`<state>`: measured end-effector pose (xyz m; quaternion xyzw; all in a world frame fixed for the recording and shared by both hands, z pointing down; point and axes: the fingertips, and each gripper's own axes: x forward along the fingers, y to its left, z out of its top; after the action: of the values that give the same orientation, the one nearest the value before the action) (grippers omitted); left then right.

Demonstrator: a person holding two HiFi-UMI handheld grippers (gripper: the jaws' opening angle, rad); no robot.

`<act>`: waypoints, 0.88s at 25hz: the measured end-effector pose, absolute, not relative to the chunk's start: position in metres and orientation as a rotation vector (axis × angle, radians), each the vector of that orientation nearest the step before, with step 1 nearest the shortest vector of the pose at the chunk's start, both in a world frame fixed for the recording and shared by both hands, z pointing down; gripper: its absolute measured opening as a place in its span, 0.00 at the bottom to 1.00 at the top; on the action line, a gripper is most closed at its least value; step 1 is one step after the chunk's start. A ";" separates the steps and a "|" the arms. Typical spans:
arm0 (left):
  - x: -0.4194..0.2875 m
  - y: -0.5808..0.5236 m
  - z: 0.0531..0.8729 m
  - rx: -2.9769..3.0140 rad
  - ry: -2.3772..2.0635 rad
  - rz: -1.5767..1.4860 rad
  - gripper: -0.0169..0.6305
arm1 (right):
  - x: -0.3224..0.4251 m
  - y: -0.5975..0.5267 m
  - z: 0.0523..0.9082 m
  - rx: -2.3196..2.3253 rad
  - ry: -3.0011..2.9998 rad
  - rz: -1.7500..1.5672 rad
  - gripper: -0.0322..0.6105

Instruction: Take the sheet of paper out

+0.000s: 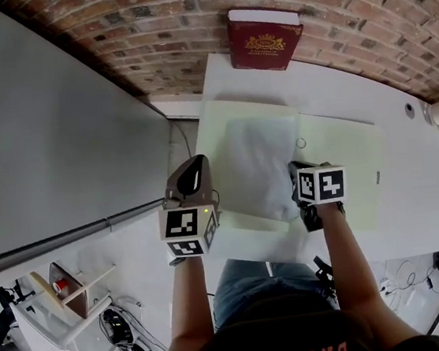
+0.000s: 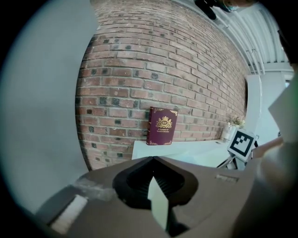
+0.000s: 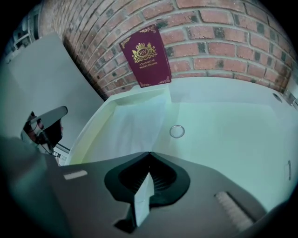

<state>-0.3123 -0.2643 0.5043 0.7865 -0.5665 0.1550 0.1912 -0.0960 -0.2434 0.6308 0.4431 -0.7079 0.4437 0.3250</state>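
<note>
Right gripper (image 1: 295, 172) is pinching the sheet of paper (image 1: 262, 164) at its lower right edge, jaws fully closed; the sheet is lying frame-centre on the open folder (image 1: 349, 164). Left gripper (image 1: 195, 166) is clamping the folder's left edge.

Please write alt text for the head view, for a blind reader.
Two hand-held grippers work on an open pale folder on a white table: the right gripper pinches the white sheet of paper, the left gripper the folder's edge.
</note>
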 end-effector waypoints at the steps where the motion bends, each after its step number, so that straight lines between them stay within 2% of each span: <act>1: -0.310 -0.264 0.503 2.205 -1.599 0.432 0.03 | -0.094 -0.243 0.631 1.159 -1.858 1.163 0.06; 22: -0.242 -0.246 0.496 2.190 -1.649 0.426 0.03 | -0.016 -0.230 0.632 1.169 -1.853 1.191 0.06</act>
<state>-0.2420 -0.2465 0.4960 0.7761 -0.5843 0.1509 0.1829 -0.0162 -0.2298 0.6317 0.4445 -0.7044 0.4527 0.3183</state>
